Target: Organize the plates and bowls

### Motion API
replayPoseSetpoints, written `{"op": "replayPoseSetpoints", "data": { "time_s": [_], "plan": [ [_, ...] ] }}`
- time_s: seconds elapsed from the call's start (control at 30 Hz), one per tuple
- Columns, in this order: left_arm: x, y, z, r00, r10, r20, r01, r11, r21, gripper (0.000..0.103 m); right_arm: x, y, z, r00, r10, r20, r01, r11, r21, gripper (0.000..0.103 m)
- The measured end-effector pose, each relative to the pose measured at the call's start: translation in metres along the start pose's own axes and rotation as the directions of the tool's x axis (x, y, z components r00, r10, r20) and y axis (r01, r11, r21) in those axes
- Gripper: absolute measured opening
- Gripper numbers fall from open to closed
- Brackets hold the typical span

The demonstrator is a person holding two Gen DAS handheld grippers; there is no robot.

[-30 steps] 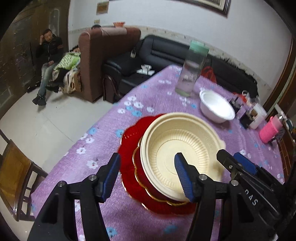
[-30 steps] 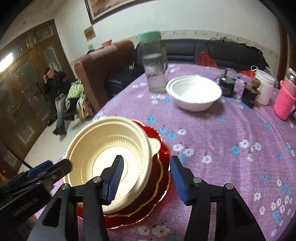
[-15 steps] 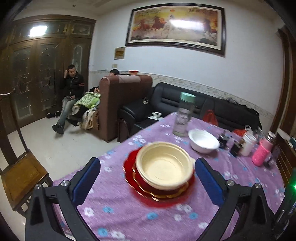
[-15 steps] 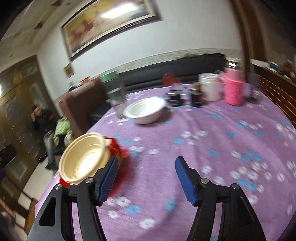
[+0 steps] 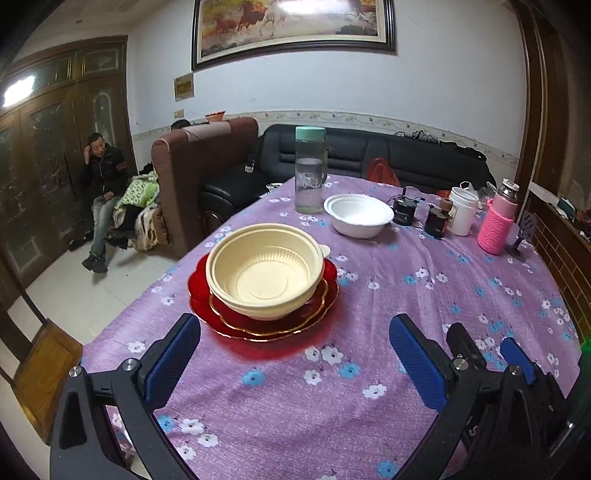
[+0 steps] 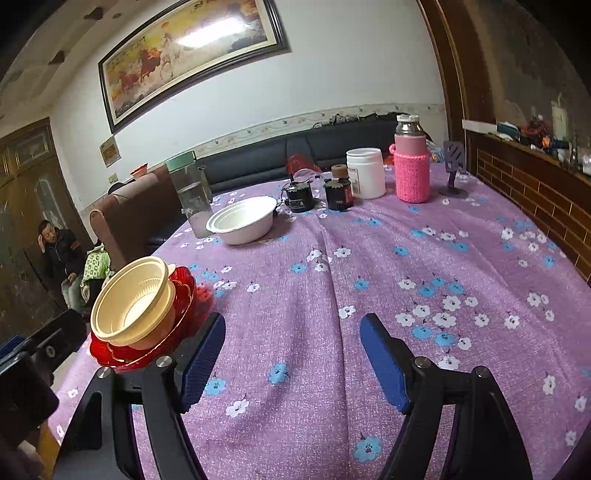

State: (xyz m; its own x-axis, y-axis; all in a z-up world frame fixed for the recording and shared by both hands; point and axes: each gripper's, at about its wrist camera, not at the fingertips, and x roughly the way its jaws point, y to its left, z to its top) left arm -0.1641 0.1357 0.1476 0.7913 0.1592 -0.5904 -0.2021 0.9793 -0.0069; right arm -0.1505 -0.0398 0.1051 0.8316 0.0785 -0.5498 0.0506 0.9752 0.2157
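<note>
- Where the purple flowered tablecloth (image 5: 424, 295) runs back to the far edge of the table, a row of bystanders: clear water bottle (image 5: 310, 171) with a green cap, two small dark jars (image 6: 319, 194), white tub (image 6: 365, 171), bottle in a pink knitted sleeve (image 6: 412, 164), phone stand (image 6: 454, 170) by the right edge.
- Nothing lying on the cloth between the grippers and the crockery; open cloth only.
- Beyond the table, a brown armchair (image 5: 207, 170), a black sofa (image 5: 388, 155), a seated person (image 5: 105, 195) at the left, a horse painting (image 5: 295, 26) on the wall.
- Counted: one cream bowl (image 5: 264, 269), though its double rim hints at a second nested inside, not to be settled; two red plates (image 5: 266, 317), a gold-rimmed one upon a larger one; one white bowl (image 5: 358, 216), likewise perhaps doubled.
- Cream bowl seated upright on the red plates, the stack near the left edge of the table; white bowl farther back, just beside the water bottle, well apart from the stack.
- Left gripper (image 5: 295, 354): jaws spread to their widest, having just been opening, empty, touching nothing, hovering over the cloth just short of the red plates.
- Right gripper (image 6: 291, 354): jaws wide and lately widened further, nothing between them, released, over bare cloth to the right of the stack.
</note>
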Motion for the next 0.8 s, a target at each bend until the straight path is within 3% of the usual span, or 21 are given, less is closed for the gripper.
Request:
{"op": "replayPoseSetpoints", "data": {
  "time_s": [0.8],
  "plan": [
    [0.014, 0.022, -0.006, 0.997, -0.047, -0.060, 0.044, 0.998, -0.044, 0.102, 0.005, 0.038, -0.013, 1.000, 0.006, -0.030, -0.009, 0.995, -0.100, 0.082]
  ]
}}
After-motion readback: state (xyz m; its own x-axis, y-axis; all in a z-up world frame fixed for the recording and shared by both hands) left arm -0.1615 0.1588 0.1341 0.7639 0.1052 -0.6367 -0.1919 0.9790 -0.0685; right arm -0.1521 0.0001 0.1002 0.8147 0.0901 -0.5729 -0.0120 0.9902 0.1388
